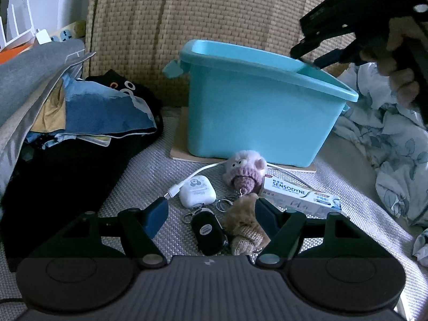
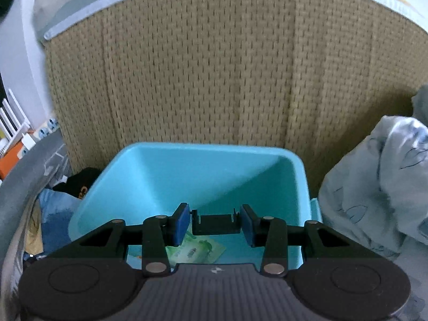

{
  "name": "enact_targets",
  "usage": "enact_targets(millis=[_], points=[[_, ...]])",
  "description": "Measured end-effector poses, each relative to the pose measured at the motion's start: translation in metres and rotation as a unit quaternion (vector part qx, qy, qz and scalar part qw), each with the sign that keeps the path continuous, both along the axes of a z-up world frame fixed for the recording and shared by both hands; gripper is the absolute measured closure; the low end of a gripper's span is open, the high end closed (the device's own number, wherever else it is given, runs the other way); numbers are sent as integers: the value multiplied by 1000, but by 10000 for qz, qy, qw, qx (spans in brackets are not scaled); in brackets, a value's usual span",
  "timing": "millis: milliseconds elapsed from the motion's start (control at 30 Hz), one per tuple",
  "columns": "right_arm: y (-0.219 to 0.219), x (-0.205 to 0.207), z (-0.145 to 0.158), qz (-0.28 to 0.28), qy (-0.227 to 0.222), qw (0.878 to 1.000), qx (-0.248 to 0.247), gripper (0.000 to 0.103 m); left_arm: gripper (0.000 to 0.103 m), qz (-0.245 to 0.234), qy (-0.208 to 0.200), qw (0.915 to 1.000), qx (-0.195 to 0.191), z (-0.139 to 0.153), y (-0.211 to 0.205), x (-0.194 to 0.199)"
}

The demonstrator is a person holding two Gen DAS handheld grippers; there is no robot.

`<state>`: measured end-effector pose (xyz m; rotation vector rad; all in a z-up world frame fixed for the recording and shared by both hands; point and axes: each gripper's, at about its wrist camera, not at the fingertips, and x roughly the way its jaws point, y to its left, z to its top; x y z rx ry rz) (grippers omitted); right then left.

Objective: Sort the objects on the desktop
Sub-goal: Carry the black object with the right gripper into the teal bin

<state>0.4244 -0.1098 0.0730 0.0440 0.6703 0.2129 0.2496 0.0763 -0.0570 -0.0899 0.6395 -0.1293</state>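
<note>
The right tongs (image 2: 215, 224) hang over the open mouth of the turquoise bin (image 2: 160, 182), and between their blue pads sits a small black clip-like piece (image 2: 215, 223); the pads stand just beside its ends, and I cannot tell whether they pinch it or have let it go. If they do hold it only by those thin ends, it could twist out early; judged from here it would fall inside the bin, onto or near the green packet (image 2: 198, 251) on the bin's floor. The left tongs (image 1: 211, 211) are spread wide and empty, low in front of the bin, straddling the black key fob (image 1: 207, 231) and the brown knitted toy (image 1: 244, 230). These two lie touching and appear joined by key rings (image 1: 223, 204) to the pink knitted pig (image 1: 244, 169), so closing on one would likely drag the rest and snag. Just in front of the bin a white case (image 1: 197, 191) with its white cable (image 1: 192, 176) lies beside the fob, and a Sensodyne toothpaste box (image 1: 301, 194) lies to the pig's right; the cable could catch on a finger. Folded clothes (image 1: 88, 107) crowd the bin's left, a floral quilt (image 1: 396, 160) its right, a woven backrest (image 1: 214, 13) behind, leaving little room for sideways swings.
</note>
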Motion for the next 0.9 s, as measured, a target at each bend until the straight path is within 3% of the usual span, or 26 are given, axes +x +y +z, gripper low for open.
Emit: enact_targets(millis=[467,900], points=[[2,32,-31,-73,617,9981,22,58,28,-19,46,10000,-36,-5,0,3],[4,29,-32,-62,661,9977,-119,58,28,-15,58,10000,-45,-5,0,3]])
